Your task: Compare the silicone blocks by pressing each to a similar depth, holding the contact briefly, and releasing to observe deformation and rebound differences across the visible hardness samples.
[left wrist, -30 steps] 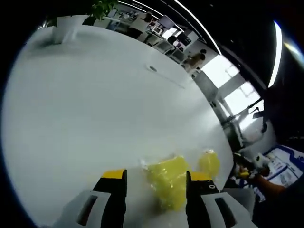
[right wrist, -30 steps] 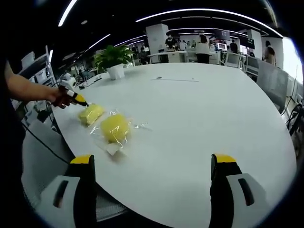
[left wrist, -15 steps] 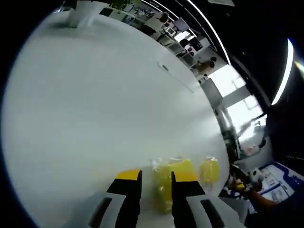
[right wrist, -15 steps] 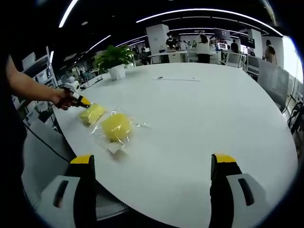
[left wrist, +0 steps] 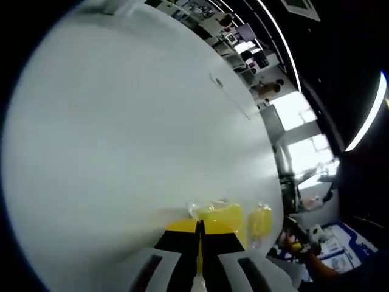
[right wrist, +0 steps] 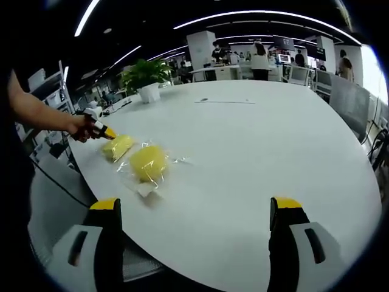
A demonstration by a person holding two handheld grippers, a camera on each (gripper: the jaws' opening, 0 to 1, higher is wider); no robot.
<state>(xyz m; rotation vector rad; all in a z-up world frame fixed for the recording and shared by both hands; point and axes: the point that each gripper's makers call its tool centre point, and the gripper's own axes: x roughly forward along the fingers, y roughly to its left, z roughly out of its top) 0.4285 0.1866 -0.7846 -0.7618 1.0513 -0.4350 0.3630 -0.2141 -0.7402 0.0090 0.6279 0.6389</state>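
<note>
At the left edge of a round white desk (right wrist: pixel 255 158), the left gripper (right wrist: pixel 104 131), jaws pressed together and holding nothing, points its tip at the nearer of two yellow silicone blocks (right wrist: pixel 117 146), which lies just ahead. The rounder block (right wrist: pixel 148 162), in glossy clear wrap, sits just beside it. The right gripper (right wrist: pixel 197 234) hangs wide open and empty, well apart.
</note>
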